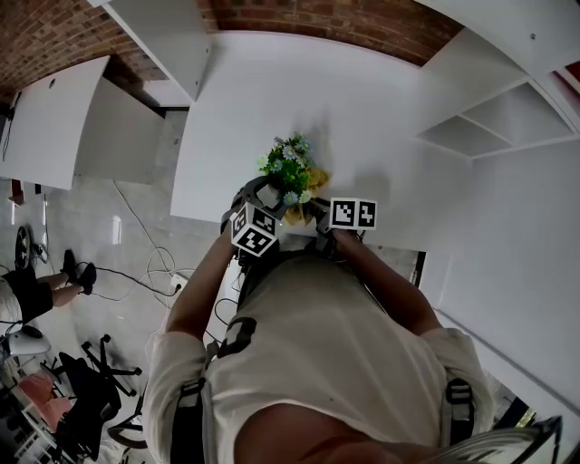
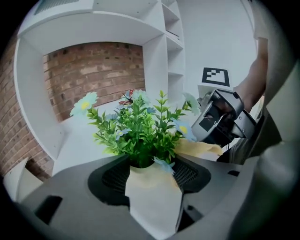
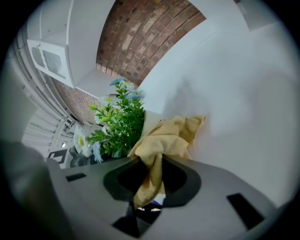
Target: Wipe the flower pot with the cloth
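A cream flower pot [image 2: 152, 197] with a green plant and pale flowers [image 2: 140, 126] sits between the jaws of my left gripper [image 2: 151, 168], which is shut on its sides. In the head view the plant [image 1: 288, 168] stands near the front edge of the white table [image 1: 381, 118], with my left gripper [image 1: 267, 201] and right gripper [image 1: 317, 213] on either side of it. My right gripper [image 3: 154, 164] is shut on a yellow cloth [image 3: 168, 136], and the bunched cloth lies against the pot's side [image 3: 149, 121]. The left gripper view also shows the cloth [image 2: 201, 149] beside the pot.
White shelving [image 1: 494, 127] rises at the table's right, and a brick wall [image 1: 362, 23] runs behind it. Left of the table, the floor holds cables [image 1: 136, 272] and an office chair [image 1: 91, 381]. The table stretches bare beyond the plant.
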Demonstrator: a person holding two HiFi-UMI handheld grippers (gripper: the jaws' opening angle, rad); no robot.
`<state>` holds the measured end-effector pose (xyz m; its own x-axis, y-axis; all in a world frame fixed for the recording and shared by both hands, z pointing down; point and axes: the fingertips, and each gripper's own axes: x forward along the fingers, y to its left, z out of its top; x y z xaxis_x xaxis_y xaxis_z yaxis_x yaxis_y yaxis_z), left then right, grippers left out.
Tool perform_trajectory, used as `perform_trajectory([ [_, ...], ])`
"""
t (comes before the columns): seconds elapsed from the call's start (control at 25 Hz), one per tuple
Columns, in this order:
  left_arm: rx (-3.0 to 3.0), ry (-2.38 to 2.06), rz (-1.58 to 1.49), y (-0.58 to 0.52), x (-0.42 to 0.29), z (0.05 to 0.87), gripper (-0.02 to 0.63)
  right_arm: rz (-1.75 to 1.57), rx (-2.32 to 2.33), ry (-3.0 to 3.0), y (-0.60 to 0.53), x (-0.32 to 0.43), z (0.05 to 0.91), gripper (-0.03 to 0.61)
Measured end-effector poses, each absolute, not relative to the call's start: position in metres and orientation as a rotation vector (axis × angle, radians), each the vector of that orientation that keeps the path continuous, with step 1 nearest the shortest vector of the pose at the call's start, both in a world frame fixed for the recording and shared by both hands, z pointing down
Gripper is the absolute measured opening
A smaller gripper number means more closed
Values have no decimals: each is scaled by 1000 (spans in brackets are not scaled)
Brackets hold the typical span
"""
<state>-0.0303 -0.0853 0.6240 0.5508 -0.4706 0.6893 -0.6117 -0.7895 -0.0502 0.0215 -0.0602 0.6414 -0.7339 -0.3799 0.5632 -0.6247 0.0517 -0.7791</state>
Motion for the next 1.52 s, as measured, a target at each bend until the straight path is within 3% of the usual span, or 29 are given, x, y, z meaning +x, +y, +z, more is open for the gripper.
perform_trajectory([
  [0.08, 2624, -874, 1063, -86, -36, 618, 305, 1753, 1055, -2127, -64, 25, 640, 91],
  [0.4, 2777, -563, 1428, -95, -49, 629, 290, 1736, 1129, -2156, -94, 41, 631, 91],
  [0.52, 2780, -585, 1415, -94, -44, 633, 237, 1723, 1141, -2165, -99, 40, 629, 91],
  [0.88, 2567, -963, 1138, -93, -26, 627, 243, 1788, 1058, -2128, -64, 20, 636, 92],
  [1.08, 2610, -900, 1115, -87, -29, 623, 278, 1791, 1068, -2128, -67, 21, 637, 91],
  [1.32, 2768, -708, 1335, -95, -46, 624, 284, 1794, 1144, -2142, -88, 38, 632, 91],
  [1.52, 2856, -644, 1533, -101, -45, 632, 200, 1773, 1162, -2150, -99, 40, 631, 91],
])
